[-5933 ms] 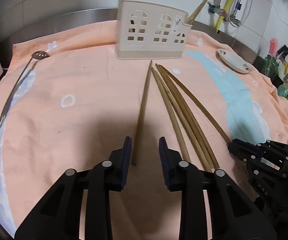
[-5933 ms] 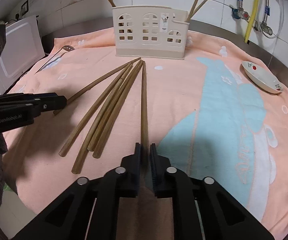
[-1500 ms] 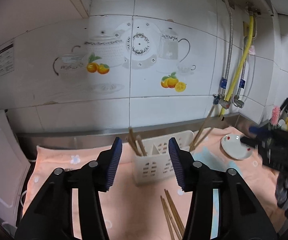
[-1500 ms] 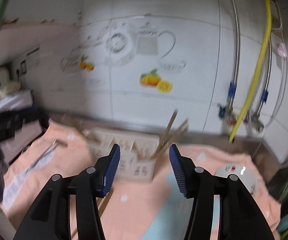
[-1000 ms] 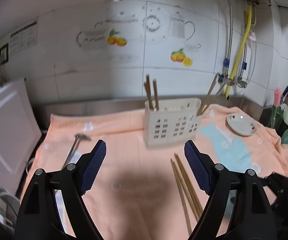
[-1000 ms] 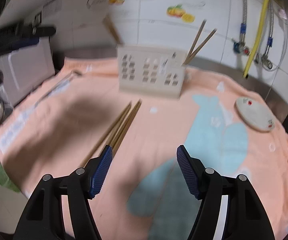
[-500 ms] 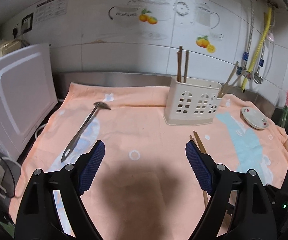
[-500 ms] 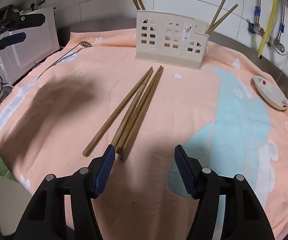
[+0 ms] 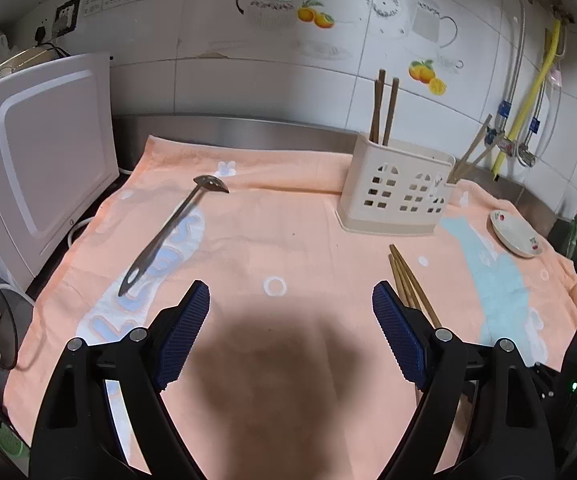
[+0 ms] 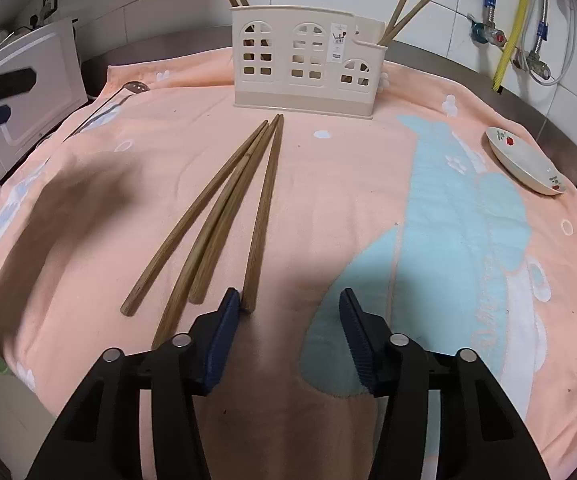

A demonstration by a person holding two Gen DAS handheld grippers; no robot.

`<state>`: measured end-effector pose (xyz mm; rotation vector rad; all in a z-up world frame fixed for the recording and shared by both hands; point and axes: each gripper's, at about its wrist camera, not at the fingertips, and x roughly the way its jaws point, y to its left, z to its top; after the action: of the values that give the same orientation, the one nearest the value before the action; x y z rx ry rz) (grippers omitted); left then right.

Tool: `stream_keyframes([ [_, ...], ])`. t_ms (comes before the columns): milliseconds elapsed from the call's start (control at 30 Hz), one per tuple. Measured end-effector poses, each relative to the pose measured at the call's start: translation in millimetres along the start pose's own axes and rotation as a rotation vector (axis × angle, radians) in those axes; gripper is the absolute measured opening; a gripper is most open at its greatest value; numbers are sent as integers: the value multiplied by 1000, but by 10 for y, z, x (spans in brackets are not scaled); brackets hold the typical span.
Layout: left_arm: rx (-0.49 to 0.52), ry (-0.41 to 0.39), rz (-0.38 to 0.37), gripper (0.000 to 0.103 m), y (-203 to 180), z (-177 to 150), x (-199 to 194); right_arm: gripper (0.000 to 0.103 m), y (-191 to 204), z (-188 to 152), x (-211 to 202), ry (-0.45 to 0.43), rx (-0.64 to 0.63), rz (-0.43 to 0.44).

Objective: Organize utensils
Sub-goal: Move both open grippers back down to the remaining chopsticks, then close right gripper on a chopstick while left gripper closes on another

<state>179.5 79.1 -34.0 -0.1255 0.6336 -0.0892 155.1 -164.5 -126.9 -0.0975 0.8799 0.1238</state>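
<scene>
While the right tongs (image 10: 290, 304) hang low over the peach towel (image 10: 328, 200), their blue jaws have just been closing and stand about half apart. Nothing is squeezed between them. The near end of one wooden chopstick (image 10: 262, 212) lies just inside the left jaw; whether it touches the pad I cannot tell. Three more chopsticks (image 10: 208, 228) lie beside it on the towel, fanned out, their far tips close together near the cream holder (image 10: 304, 76). Two chopsticks (image 10: 408, 4) lean out of the holder's low end (the right end in this view), and two more stand in the other end.

The left tongs (image 9: 290, 332) are spread wide and hold nothing, with bare towel between the jaws. The loose chopsticks lie just beyond their right jaw. A metal ladle (image 9: 168, 236) lies on the towel ahead and to the left. A small saucer (image 10: 526, 162) sits near the desk's far right edge.
</scene>
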Motion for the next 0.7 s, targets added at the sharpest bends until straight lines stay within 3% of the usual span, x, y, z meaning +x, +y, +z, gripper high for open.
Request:
stream_keyframes([
  [467,51,81,-54,81,-253,-359,58,18,-6,90,111,-6,16,55],
  [700,74,160,-134,68,-544,-639,213,8,-89,72,87,-6,32,77],
])
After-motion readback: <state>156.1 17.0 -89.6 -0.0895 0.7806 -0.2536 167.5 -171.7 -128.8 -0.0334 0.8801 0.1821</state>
